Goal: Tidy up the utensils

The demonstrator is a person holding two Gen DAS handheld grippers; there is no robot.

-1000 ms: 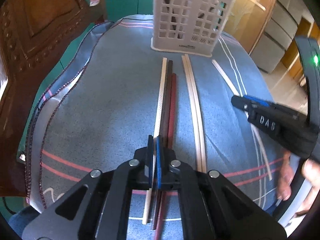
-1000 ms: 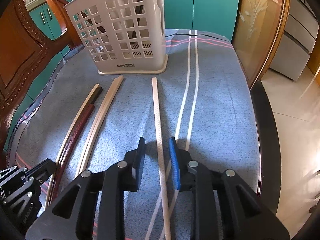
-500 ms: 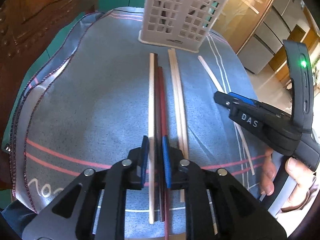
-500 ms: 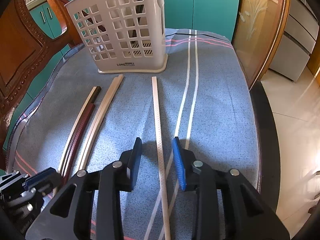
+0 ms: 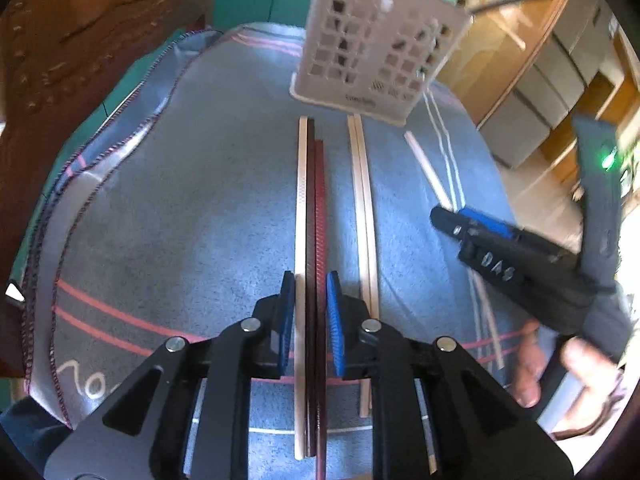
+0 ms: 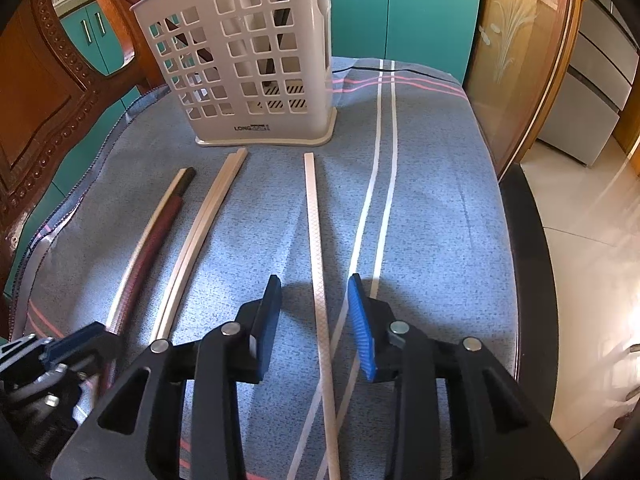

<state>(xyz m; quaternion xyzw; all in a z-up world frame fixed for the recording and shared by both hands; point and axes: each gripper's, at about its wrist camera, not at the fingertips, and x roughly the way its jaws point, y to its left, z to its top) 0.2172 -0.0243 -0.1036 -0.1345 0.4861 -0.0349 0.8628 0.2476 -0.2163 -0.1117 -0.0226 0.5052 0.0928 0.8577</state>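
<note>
Several long chopsticks lie on a blue cloth in front of a white slotted utensil basket, also in the right wrist view. My left gripper is open, its jaws straddling a cream, a dark and a red chopstick lying side by side. A cream pair lies just right of them. My right gripper is open, its jaws on either side of a single cream chopstick. The right gripper also shows in the left wrist view.
A carved wooden chair stands at the table's left. The table's right edge drops to a tiled floor. Teal cabinets stand behind the basket. Dark sticks stand inside the basket.
My left gripper has opened from nearly shut and now straddles three chopsticks. My right gripper has opened wider around the single cream chopstick. The left view has tilted.
</note>
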